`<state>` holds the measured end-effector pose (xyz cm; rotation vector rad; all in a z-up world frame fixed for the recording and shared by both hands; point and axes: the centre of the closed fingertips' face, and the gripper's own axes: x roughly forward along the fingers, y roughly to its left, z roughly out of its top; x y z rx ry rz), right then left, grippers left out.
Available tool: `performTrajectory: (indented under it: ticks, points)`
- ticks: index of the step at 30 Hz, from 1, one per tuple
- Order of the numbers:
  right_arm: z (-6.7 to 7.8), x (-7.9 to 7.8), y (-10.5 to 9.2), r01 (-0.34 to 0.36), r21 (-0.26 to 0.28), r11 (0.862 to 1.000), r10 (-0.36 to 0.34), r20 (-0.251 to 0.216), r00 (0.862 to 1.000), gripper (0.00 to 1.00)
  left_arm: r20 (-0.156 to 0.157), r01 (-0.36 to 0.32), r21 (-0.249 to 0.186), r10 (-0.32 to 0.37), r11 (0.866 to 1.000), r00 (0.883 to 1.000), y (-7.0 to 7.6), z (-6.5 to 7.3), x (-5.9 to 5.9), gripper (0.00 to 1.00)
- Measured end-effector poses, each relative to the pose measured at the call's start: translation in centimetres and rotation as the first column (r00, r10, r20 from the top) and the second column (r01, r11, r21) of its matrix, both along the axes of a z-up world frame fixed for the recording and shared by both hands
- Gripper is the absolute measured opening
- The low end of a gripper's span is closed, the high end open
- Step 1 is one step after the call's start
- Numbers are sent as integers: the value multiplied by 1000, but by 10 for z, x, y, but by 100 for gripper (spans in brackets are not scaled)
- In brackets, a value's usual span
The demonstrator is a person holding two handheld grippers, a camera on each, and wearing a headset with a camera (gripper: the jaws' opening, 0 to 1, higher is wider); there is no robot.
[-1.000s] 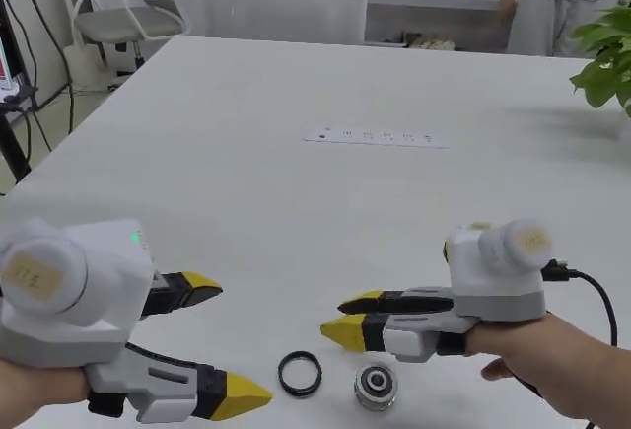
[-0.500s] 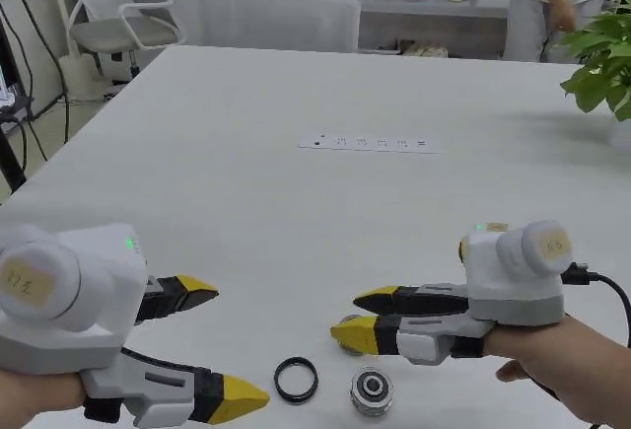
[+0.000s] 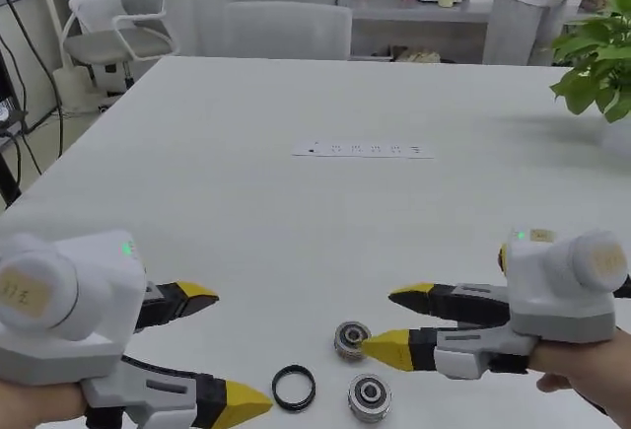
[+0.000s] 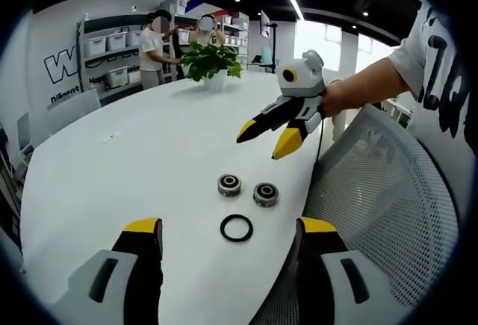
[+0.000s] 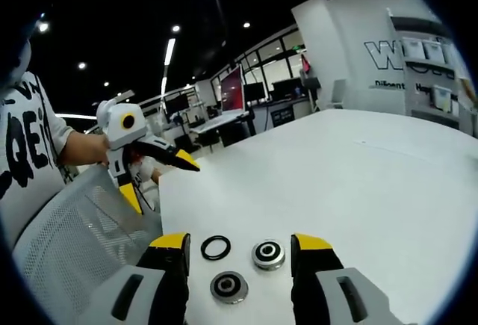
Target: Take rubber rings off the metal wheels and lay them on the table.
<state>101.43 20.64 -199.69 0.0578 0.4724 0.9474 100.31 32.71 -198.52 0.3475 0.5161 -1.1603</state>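
Two small metal wheels lie near the table's front edge, one (image 3: 351,338) a little farther out than the other (image 3: 369,394). A loose black rubber ring (image 3: 294,388) lies flat to their left. My left gripper (image 3: 227,350) is open at the lower left, its jaws apart and empty, just left of the ring. My right gripper (image 3: 383,322) is open too, with its lower yellow tip close beside the farther wheel. The left gripper view has the ring (image 4: 236,228) between its jaws and the wheels (image 4: 229,184) (image 4: 265,194) beyond. In the right gripper view lie the ring (image 5: 215,247) and the wheels (image 5: 267,253) (image 5: 228,286).
The white table (image 3: 325,212) stretches far ahead, with a flat socket strip (image 3: 361,150) at its middle. A potted plant (image 3: 596,64) stands at the far right. Chairs (image 3: 286,30) stand past the far edge, and a person (image 3: 537,0) is at the back counter.
My right gripper has drawn back to the right, uncovering a second wheel that its jaw had hidden. The ring and the nearer wheel have stayed put. The head camera has tilted slightly.
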Motion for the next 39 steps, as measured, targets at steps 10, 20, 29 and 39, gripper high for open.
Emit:
performTrajectory:
  ticks: [10, 20, 29, 39]
  points:
    - [2, -11, -15, 39, 9, 999, -39, 13, 999, 58, 5, -8, 0, 8, 1000, 1000, 2, 2, 0, 71]
    - [5, -22, -25, 69, 8, 998, -70, 30, 997, 63, 6, -16, -3, 16, 1000, 1000, 4, 2, 0, 71]
    - [9, -32, -33, 85, -6, 996, -85, 48, 995, 68, 12, -26, -2, 26, 1000, 1000, 9, 4, -1, 72]
    - [14, -44, -36, 102, -15, 995, -101, 63, 993, 72, 9, -35, -9, 35, 999, 999, 11, 4, -3, 74]
